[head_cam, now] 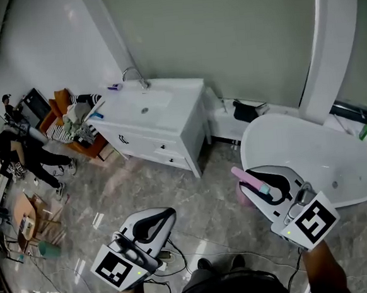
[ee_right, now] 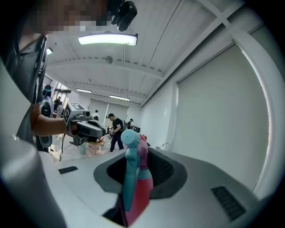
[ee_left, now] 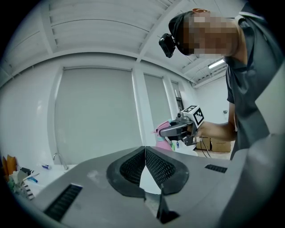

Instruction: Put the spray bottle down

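The right gripper (head_cam: 262, 179) has its jaws clamped on the pink-and-teal spray bottle (ee_right: 136, 176), held in the air near the bathtub (head_cam: 336, 162). The left gripper (head_cam: 164, 217) has its jaws together, empty. Set-down has not begun; the next move likely calls for carrying the bottle to a surface, perhaps the vanity (head_cam: 162, 113), and lowering it upright before release.

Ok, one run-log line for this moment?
right tool: shut on spray bottle | left tool: shut, empty | spray bottle: not yet down

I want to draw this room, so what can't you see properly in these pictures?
Spray bottle: right gripper view, bottom hidden down between the jaws holding it.
Bottles by the bathtub: head view, too small to name.
Thing near the tap: head view, too small.
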Motion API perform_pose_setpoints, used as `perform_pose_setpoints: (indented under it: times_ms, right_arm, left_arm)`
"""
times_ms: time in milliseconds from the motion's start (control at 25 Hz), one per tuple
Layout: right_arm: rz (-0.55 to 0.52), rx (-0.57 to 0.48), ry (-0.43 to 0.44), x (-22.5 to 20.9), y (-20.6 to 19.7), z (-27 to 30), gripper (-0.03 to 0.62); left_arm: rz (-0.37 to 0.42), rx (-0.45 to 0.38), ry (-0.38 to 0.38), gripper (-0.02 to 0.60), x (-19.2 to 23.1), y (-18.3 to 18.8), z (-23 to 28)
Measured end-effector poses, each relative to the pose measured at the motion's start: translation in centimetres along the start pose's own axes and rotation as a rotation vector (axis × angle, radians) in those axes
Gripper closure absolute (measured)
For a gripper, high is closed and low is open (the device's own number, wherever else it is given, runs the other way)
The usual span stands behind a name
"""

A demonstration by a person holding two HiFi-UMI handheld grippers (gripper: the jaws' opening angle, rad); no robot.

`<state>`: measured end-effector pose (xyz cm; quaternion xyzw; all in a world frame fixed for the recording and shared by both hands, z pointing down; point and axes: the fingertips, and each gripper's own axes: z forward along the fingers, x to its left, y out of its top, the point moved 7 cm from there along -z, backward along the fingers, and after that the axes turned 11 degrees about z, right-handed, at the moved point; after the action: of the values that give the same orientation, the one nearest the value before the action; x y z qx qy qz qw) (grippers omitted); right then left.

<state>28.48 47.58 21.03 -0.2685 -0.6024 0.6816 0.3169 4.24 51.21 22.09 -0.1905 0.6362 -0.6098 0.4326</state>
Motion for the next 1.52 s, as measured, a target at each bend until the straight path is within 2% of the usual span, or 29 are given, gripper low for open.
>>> perform_pose_setpoints:
  times_ms: [240,960,1120,1520]
  right_arm:
    - [-0.003,0.019,-0.010,1.0,0.4,2.4,0.507]
    - [-0.021,0.013,-0.097,3.2,2.8,12.5,0.507]
    - [-0.012,0.019,-0.091,2.2,2.8,13.2,0.507]
    - [-0.012,0.016,-0.027,-4.6,2.5,13.7,0.507]
  left_arm:
    - [-0.019,-0.025,-0.002,0.575,2.2,-1.3,-1.3]
    - [-0.053,-0.095,-0.072,0.575,12.6,-6.4,-3.9]
    - [-0.068,-0.092,-0.074,0.575,13.4,-6.9,-2.8]
    - [-0.079,-0.053,-0.023,0.575,14.2,-6.4,2.9]
